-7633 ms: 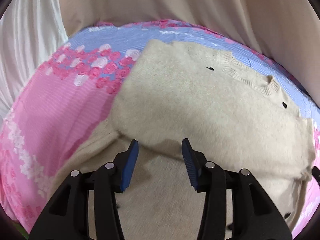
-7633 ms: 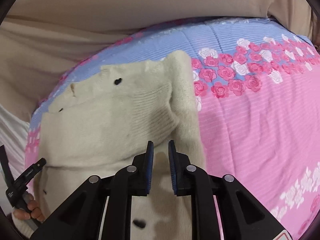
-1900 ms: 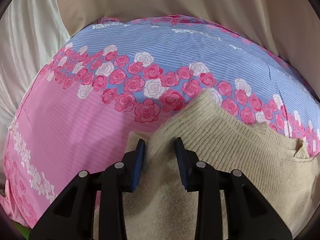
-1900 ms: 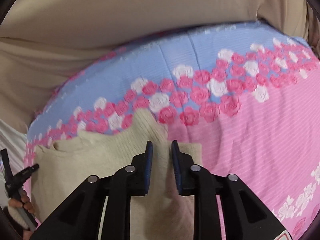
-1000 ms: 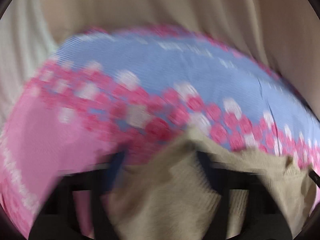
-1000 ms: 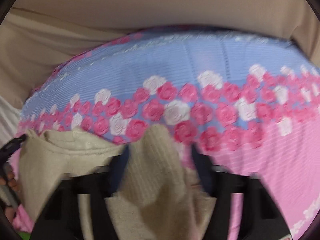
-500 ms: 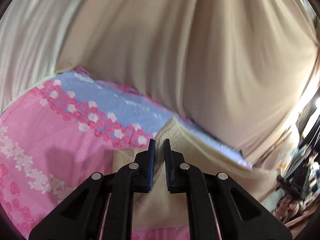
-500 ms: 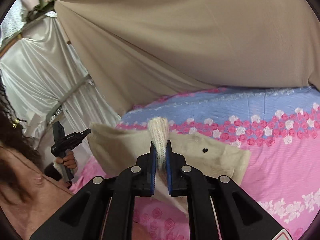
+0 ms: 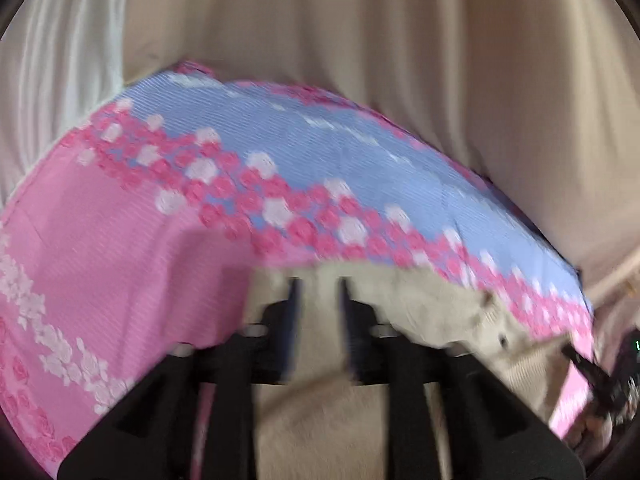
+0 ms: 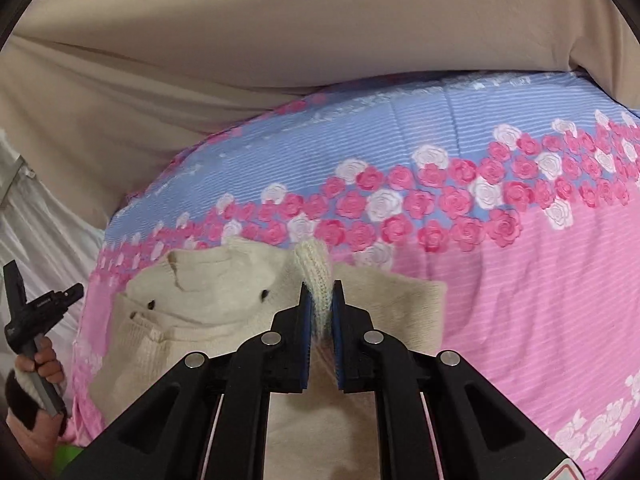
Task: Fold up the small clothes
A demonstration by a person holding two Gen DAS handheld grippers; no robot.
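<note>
lying folded on pink-and-blue rose bedsheet (image 10: pixel 520 280): cream knit sweater (image 10: pixel 192 320), fuzzy, small dark buttons, ribbed neckline. left tongs (image 9: pixel 318 308) just opened, apart, blurred, sweater beneath. right tongs (image 10: pixel 318 312) clamped on ribbed sweater fold.

A cream knitted sweater (image 10: pixel 224 320) lies on the bed, over the pink part of the cover just near of the band of roses. It is soft and fuzzy, with a ribbed neckline at its far left edge and a few small dark buttons dotted below it. The body is doubled over, so a folded panel spreads flat to the right with a squared corner. One ribbed bit, perhaps a cuff or hem, stands up from the middle, pinched thin and lifted off the rest. From the other side the sweater (image 9: pixel 420 300) is blurred, a rumpled pale heap with one button showing.
</note>
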